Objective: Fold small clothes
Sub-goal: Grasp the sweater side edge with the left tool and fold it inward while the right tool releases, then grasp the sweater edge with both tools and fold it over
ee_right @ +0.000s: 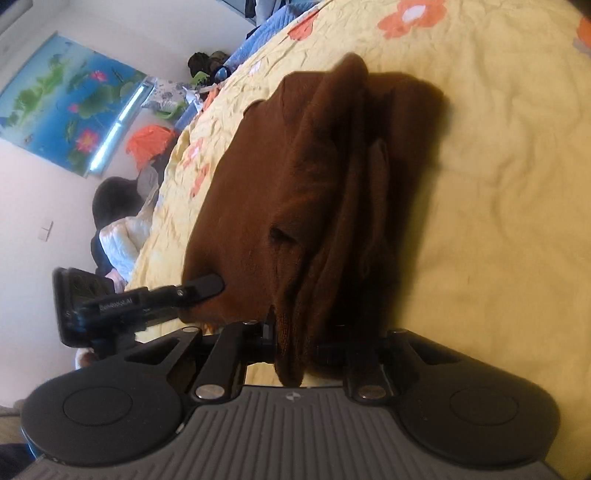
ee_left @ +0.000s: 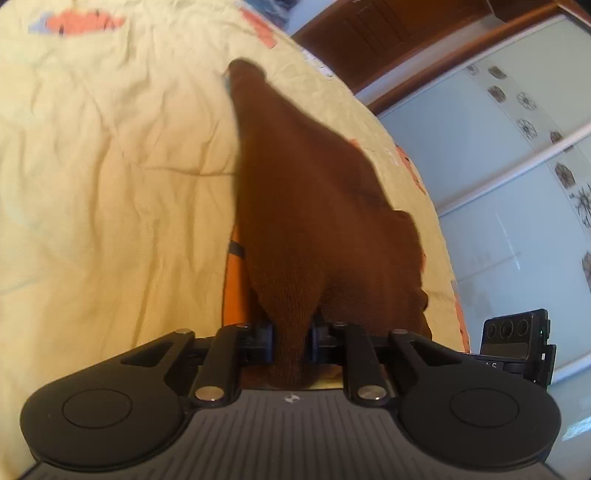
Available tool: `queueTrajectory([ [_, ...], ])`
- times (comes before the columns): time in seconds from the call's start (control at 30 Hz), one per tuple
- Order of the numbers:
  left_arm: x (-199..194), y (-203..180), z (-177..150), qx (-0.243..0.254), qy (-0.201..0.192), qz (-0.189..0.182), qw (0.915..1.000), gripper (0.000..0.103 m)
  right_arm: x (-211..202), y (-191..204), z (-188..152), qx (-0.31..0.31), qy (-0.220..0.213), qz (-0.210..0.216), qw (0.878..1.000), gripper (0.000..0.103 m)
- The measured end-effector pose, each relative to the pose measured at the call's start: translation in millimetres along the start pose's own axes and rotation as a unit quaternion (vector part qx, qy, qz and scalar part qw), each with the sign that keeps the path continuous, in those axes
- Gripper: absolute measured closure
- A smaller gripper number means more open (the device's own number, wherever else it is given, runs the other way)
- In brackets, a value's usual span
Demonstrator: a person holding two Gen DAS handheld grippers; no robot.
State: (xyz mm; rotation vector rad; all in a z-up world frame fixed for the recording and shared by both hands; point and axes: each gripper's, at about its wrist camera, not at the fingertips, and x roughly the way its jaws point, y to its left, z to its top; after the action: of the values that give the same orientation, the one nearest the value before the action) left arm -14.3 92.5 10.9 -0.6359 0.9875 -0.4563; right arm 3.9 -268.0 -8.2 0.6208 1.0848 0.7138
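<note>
On the yellow bedspread (ee_left: 110, 177), both the left claw (ee_left: 291, 343) and right claw (ee_right: 295, 347) clench the brown garment (ee_right: 280, 192); keep edges level, taut.

— What sort of place is this?

— A bedroom in a home. A bed with a yellow quilt (ee_left: 110, 166) printed with orange flowers (ee_right: 412, 14) fills both views.

— Anything else?

— A wardrobe with frosted sliding doors (ee_left: 491, 155) beside the bed, a lotus-pond poster (ee_right: 62, 107) on the wall, a wall switch (ee_right: 46, 230), and clothes heaped near a person in a white padded jacket (ee_right: 122, 240).
</note>
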Motion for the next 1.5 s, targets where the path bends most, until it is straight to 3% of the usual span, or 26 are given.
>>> queueTrajectory([
  [0.07, -6.4, -7.5, -5.9, 0.035, 0.002, 0.017, 0.9992, 0.087, -12.2, 6.9, -8.3, -0.024, -0.006, 0.006, 1.0, 0.083],
  [0.13, 1.7, -7.3, -10.9, 0.066, 0.002, 0.043, 0.9969, 0.081, -13.3, 1.1, -13.9, -0.026, -0.007, -0.016, 1.0, 0.083],
  [0.17, 2.9, -6.9, -13.4, 0.076, -0.011, 0.037, 0.9964, 0.08, -10.5, -4.1, -15.4, -0.021, -0.005, -0.023, 1.0, 0.083],
  [0.23, 3.2, -5.1, -17.4, 0.087, -0.031, 0.023, 0.9955, 0.075, -15.0, -8.0, -11.6, -0.001, -0.007, -0.003, 1.0, 0.065],
  [0.3, 2.9, -2.1, -20.5, 0.082, -0.042, 0.015, 0.9956, 0.075, -33.1, 3.7, 0.9, -0.024, -0.039, -0.014, 0.999, 0.033],
  [0.37, 0.6, 3.4, -19.7, 0.07, -0.044, 0.008, 0.9965, 0.075, -54.6, 16.2, 19.9, -0.055, -0.094, -0.026, 0.994, 0.024],
  [0.43, -1.7, 6.4, -20.9, 0.057, -0.045, 0.002, 0.9974, 0.074, -63.9, 29.2, 46.8, -0.08, -0.128, -0.046, 0.987, 0.024],
  [0.5, -2.0, 7.7, -20.4, 0.05, -0.046, 0.0, 0.9977, 0.074, -57.7, 38.9, 73.9, -0.096, -0.132, -0.046, 0.985, 0.024],
  [0.63, -2.3, 10.0, -21.3, 0.043, -0.046, 0.0, 0.998, 0.074, -11.7, 55.2, 122.1, -0.121, -0.096, -0.059, 0.986, 0.023],
  [0.73, -0.8, 11.2, -19.8, 0.04, -0.045, 0.0, 0.9982, 0.074, 31.8, 65.9, 141.3, -0.155, -0.055, -0.106, 0.981, 0.024],
  [0.8, -1.3, 11.8, -19.3, 0.039, -0.044, -0.002, 0.9983, 0.074, 64.9, 69.8, 140.4, -0.182, -0.02, -0.157, 0.97, 0.027],
  [0.83, -1.9, 12.3, -19.4, 0.037, -0.044, -0.003, 0.9983, 0.074, 78.6, 66.7, 135.7, -0.191, -0.003, -0.174, 0.966, 0.032],
  [0.87, -2.1, 12.8, -19.1, 0.036, -0.043, -0.004, 0.9984, 0.074, 89.6, 63.3, 130.8, -0.202, 0.015, -0.182, 0.962, 0.049],
  [0.93, -2.3, 13.7, -18.1, 0.033, -0.043, -0.006, 0.9985, 0.074, 95.1, 61.4, 122.9, -0.221, 0.015, -0.19, 0.956, 0.058],
  [0.97, -2.2, 14.1, -17.8, 0.032, -0.042, -0.007, 0.9986, 0.074, 92.7, 60.7, 122.6, -0.219, 0.014, -0.185, 0.958, 0.069],
  [1.1, -1.1, 15.7, -15.8, 0.031, -0.04, -0.008, 0.9987, 0.074, 74.3, 58.9, 130.4, -0.202, 0.006, -0.17, 0.964, 0.081],
  [1.2, -0.5, 16.5, -15.3, 0.03, -0.041, -0.008, 0.9987, 0.072, 62.6, 61.7, 140.0, -0.2, -0.018, -0.169, 0.965, 0.083],
  [1.3, 0.4, 16.0, -15.4, 0.029, -0.041, -0.007, 0.9987, 0.071, 74.0, 34.9, 144.9, -0.174, -0.011, -0.185, 0.967, 0.084],
  [1.33, 0.4, 14.7, -15.5, 0.03, -0.041, -0.005, 0.9987, 0.071, 73.0, 29.9, 142.7, -0.168, -0.021, -0.169, 0.971, 0.084],
  [1.43, 0.3, 13.2, -15.5, 0.032, -0.041, -0.002, 0.9986, 0.071, 70.5, 35.4, 139.3, -0.17, -0.024, -0.171, 0.97, 0.073],
  [1.5, 0.2, 12.9, -15.4, 0.031, -0.041, -0.002, 0.9987, 0.071, 63.7, 49.9, 138.3, -0.182, -0.038, -0.193, 0.963, 0.059],
])
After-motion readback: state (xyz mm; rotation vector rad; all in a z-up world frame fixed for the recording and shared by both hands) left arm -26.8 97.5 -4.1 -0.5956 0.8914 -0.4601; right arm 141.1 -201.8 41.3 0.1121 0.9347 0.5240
